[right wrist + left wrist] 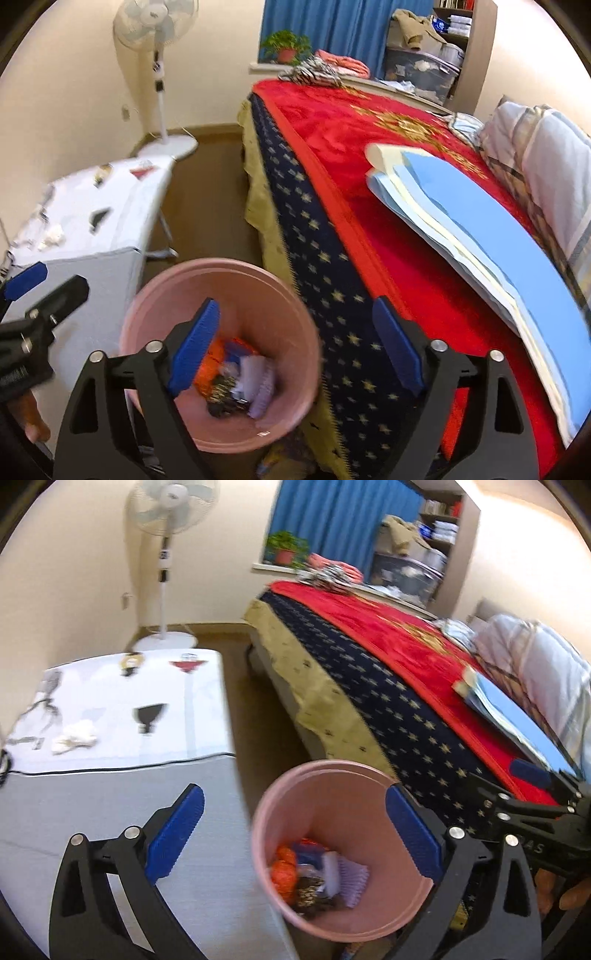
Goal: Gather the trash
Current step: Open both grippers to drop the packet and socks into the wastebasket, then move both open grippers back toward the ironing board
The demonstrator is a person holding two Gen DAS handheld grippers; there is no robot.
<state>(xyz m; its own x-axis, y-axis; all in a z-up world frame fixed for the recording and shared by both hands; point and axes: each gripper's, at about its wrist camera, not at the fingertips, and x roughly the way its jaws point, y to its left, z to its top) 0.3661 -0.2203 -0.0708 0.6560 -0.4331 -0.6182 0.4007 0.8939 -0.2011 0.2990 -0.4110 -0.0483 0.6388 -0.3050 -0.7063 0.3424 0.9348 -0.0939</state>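
Note:
A pink trash bin (295,915) stands on the floor between the white table and the bed; it also shows in the right wrist view (273,295). It holds orange, white and dark trash (317,875). My left gripper (295,834) is open and empty, above the bin. My right gripper (299,350) is open and empty, over the bin's right rim and the bed's edge. A crumpled white tissue (74,736) lies on the white table (110,775); it shows small in the right wrist view (51,236).
The bed (369,206) with a red blanket fills the right, with blue and white paper sheets (480,236) and pillows (535,155) on it. A standing fan (166,554) is in the far corner. Shelves and a storage box (424,70) stand behind the bed.

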